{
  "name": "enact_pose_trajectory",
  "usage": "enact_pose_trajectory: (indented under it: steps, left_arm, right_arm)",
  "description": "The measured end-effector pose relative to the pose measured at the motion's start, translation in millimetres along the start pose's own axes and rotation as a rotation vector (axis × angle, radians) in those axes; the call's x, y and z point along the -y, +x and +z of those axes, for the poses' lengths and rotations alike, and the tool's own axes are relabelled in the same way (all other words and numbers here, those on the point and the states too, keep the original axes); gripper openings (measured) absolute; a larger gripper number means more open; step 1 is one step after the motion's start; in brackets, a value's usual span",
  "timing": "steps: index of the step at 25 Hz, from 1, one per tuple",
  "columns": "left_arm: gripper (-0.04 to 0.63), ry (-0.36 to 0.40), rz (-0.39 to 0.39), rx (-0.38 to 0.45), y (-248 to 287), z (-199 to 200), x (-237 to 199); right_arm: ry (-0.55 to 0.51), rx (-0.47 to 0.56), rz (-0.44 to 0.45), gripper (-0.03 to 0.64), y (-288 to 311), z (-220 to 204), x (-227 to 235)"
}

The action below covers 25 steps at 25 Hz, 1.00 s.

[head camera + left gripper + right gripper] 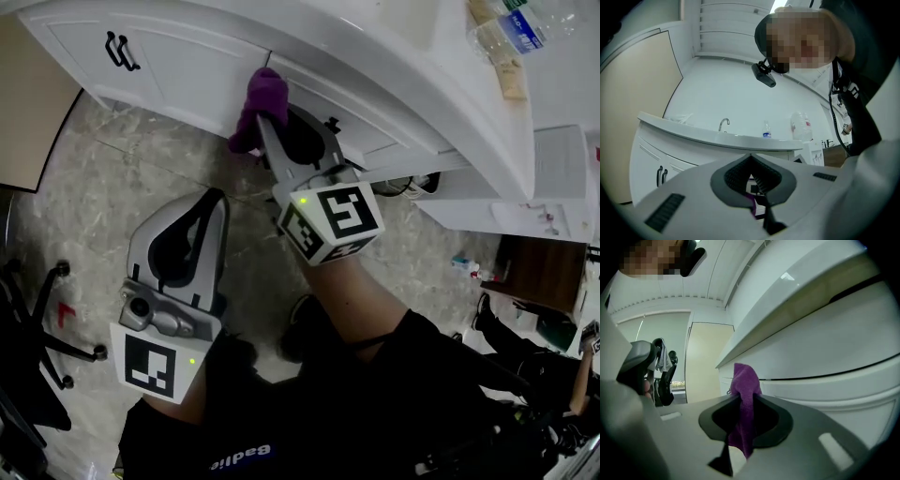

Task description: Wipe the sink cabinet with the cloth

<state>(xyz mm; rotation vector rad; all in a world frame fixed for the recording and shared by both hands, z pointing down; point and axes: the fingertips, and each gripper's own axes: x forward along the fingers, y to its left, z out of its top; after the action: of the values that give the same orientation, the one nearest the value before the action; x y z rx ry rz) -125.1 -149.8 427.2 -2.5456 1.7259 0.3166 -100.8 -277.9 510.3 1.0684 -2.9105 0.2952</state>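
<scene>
- My left gripper is nearest to me, held low and well back from the sink cabinet, over the mottled floor. Its jaws are closed tip to tip with nothing between them, as the left gripper view shows.
- My right gripper reaches further forward, right up to the front of the sink cabinet. Its jaws are closed tight on the purple cloth.
- In the right gripper view, the cloth stands up in a bunched peak above the jaw tips, and a tail of it hangs down behind them.
- From the head view, the bunched cloth lies against the white front of the sink cabinet, at a dark seam between two panels. I cannot confirm firm contact.
- A pair of dark handles sits on a cabinet door well to the left of the cloth.
- On the tabletop above the sink cabinet, the left gripper view shows a curved faucet, a small bottle and a larger clear bottle.
</scene>
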Motion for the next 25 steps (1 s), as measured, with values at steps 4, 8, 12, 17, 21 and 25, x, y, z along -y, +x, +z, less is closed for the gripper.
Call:
enact_pose_trajectory:
  steps: [4,8,12,17,21,25]
  left_arm:
    - [0.0,0.014,-0.039,0.003,-3.4,-25.8,-1.2]
    - [0.0,0.02,-0.057,0.007,-10.2,-48.1,-1.6]
    - [0.0,0.015,-0.095,0.001,-9.9,-71.6,2.0]
    - [0.0,-0.008,-0.132,-0.001,-6.4,-94.9,2.9]
    - [0.0,-0.009,-0.177,-0.001,-0.4,-110.4,11.2]
    - [0.0,-0.017,-0.211,-0.003,1.9,-126.6,18.9]
  right_arm:
    - [-0.004,-0.006,-0.059,0.06,16.8,-9.8,17.0]
    - [0.001,0.0,-0.138,0.06,15.9,-13.8,42.1]
    - [-0.004,0.026,-0.201,0.06,-5.1,-8.8,67.5]
    - [-0.031,0.041,-0.25,0.06,-35.1,-0.8,86.2]
    - [-0.027,0.051,-0.298,0.06,-66.1,5.5,103.9]
    - [-0.02,0.044,-0.365,0.06,-107.2,6.8,128.9]
